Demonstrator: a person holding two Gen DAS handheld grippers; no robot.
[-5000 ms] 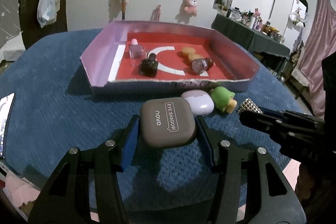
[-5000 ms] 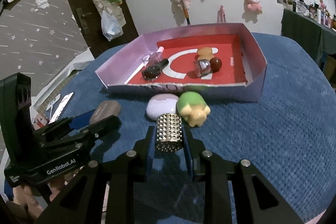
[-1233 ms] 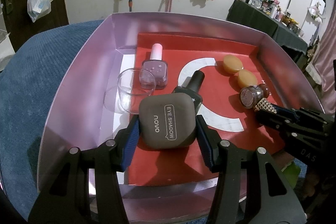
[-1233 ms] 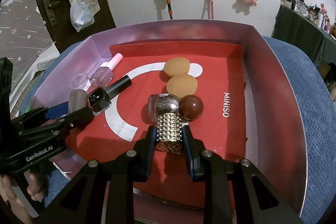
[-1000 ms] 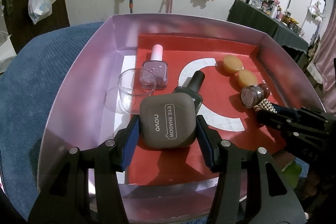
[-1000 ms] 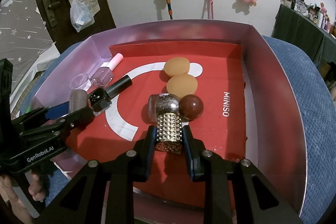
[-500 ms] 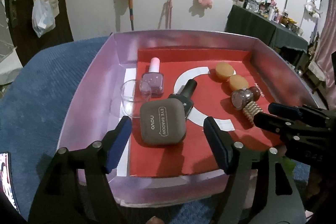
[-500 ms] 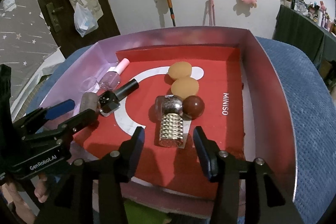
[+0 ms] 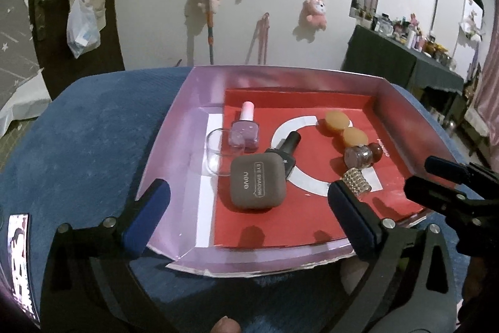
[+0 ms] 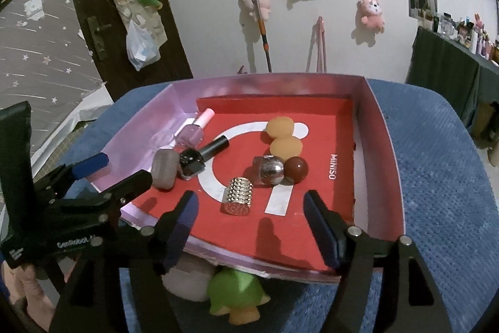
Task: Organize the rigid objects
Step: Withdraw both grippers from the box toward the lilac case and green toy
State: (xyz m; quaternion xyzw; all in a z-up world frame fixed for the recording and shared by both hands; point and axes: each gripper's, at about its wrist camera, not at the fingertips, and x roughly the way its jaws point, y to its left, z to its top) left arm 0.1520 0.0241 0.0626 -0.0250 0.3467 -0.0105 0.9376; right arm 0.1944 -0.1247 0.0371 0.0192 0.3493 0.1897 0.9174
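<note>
Left wrist view: we are seeing the eye shadow case [image 9: 257, 181] lying flat on the red floor of the tray [image 9: 174, 130], just beside the black nail polish bottle [image 9: 285, 150].
Left gripper [image 9: 248, 214]: we are holding it spread wide, jaws just opened, clear of the case.
Right gripper [image 10: 251, 220]: we are spreading it too, jaws just opened, nothing pinched.
Studded cylinder [image 10: 237, 195]: it is lying on the tray floor, free of our pads, near the glittery bottle [image 10: 270, 170].
Done so far: we are judging both items delivered.
Left to do: we are still seeing the green toy [image 10: 237, 298] and a pale lilac case [image 10: 187, 280] outside, against the tray's near wall.
</note>
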